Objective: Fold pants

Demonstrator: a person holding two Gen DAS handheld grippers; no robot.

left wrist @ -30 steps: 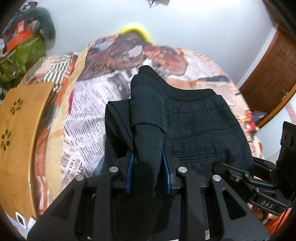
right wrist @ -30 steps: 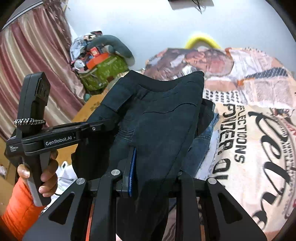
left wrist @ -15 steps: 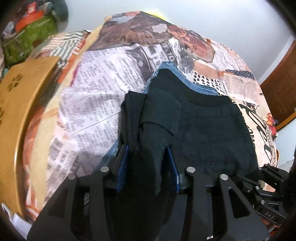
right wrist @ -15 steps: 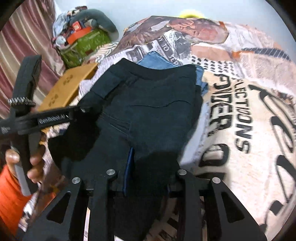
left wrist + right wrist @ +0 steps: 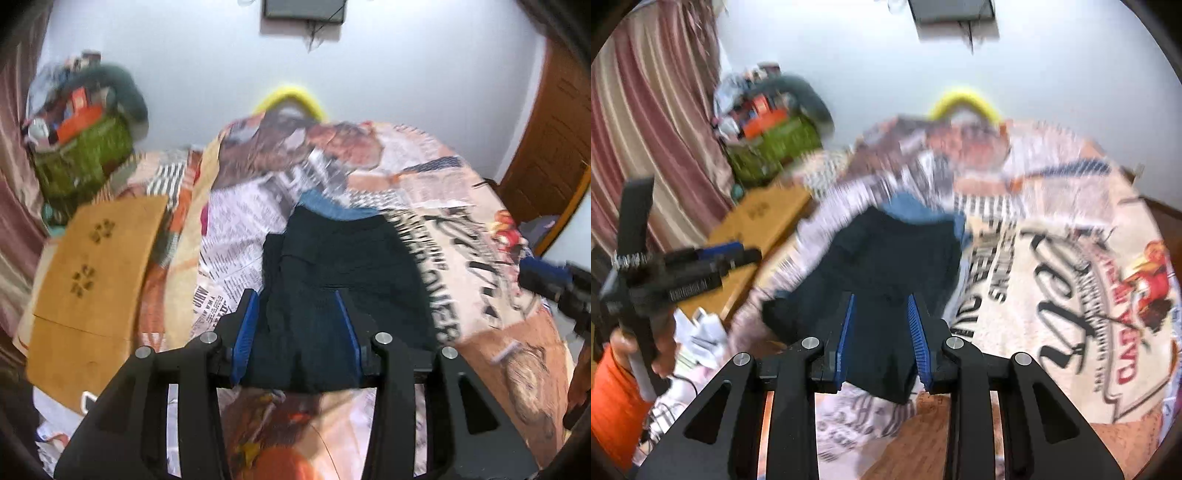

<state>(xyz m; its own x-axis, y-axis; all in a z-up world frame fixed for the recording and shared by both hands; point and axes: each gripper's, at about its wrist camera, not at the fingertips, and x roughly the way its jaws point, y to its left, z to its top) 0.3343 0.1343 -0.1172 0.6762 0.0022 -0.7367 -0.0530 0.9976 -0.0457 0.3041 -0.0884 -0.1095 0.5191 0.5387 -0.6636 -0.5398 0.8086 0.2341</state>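
Left tongs: jaws stand apart and have just been opening. The dark pants are seen between the blue pads, lying below them; no pad presses the cloth.

Right tongs: jaws parted, having just opened a little. The same pants are seen between the pads, which stand clear of the cloth.

Pants: folded into a compact dark stack, lying flat on the bed over its newspaper-print bedcover. Both views are motion-blurred.

A blue garment lies under the stack, its edge showing at the far side.

In the right wrist view, a hand with an orange sleeve grips the left tool's handle at the left.

A wooden board lies on the bed's left side, near the pants but apart. Beyond it a green bag stands by the wall.
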